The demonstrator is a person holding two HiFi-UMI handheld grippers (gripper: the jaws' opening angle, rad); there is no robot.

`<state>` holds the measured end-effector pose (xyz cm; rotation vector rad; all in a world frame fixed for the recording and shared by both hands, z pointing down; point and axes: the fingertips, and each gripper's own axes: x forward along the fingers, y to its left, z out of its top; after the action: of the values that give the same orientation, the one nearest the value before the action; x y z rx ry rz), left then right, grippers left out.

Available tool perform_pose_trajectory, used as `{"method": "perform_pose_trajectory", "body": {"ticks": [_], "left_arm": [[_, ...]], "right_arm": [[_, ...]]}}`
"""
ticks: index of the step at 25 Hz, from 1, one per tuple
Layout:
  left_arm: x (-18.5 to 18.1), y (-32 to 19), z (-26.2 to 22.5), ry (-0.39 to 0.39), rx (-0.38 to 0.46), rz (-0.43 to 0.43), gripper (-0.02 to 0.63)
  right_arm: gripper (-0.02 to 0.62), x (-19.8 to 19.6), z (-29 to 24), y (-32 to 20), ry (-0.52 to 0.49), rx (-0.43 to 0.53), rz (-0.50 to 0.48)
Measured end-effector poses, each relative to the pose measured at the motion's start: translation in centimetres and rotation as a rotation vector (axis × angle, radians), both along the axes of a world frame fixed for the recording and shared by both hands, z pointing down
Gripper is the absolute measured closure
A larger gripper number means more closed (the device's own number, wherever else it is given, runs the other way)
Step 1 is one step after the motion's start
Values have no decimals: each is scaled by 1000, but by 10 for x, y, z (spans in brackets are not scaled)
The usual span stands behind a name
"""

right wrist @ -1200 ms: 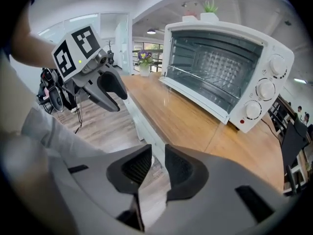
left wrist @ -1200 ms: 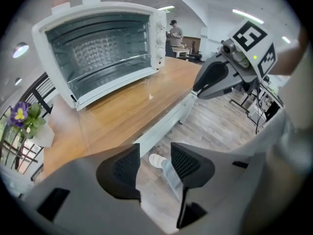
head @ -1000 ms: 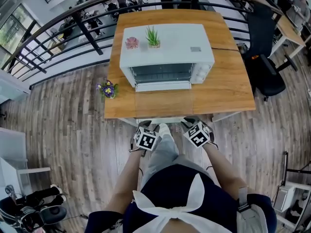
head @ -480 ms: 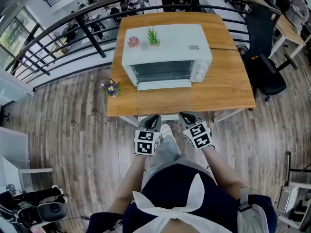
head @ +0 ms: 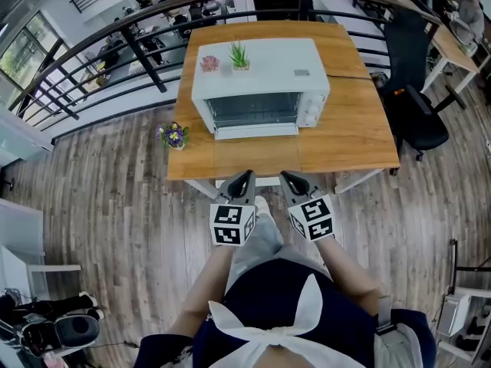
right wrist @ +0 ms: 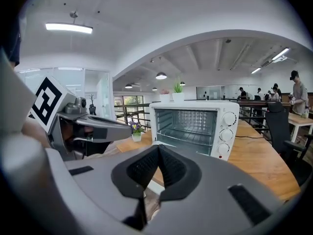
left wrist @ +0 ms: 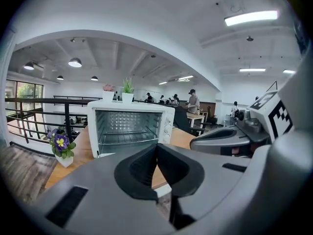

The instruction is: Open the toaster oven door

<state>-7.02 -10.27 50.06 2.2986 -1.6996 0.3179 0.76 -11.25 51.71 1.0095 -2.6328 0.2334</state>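
Toaster oven (head: 261, 67) stood on the wooden table (head: 353, 140), its front turned towards the person. Its door (head: 257, 132) appeared folded down in front of it, and both gripper views looked straight in at the wire rack and the dimpled back wall. Three round knobs (right wrist: 228, 133) ran down the right side of the front. On top of the oven sat a small green plant (head: 239, 56) and a pink one (head: 209, 66) side by side, and a pot of purple flowers (head: 173, 136) stood at the table's left edge.

The left gripper (head: 244, 179) and the right gripper (head: 290, 181) were held side by side at the table's near edge, well apart from the oven and pointing towards it. The left gripper's jaws had just been closing and now met tip to tip with nothing between them. The right gripper's jaws were likewise pressed together and empty.

A dark railing (head: 92, 44) curved behind the table, and a black office chair (head: 418, 106) stood to its right
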Motion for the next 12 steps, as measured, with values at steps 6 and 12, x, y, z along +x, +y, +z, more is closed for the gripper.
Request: {"method": "perform_pose_trajectory", "body": {"ticks": [6,12], "left_arm": [[5,8,-21,-1,56,4,584],[4,17,-19,-4,50,3,584]], "right_arm": [[592,2,-14,10,-31,8,-3],[592,2,-15,17,-38,7,-7]]}}
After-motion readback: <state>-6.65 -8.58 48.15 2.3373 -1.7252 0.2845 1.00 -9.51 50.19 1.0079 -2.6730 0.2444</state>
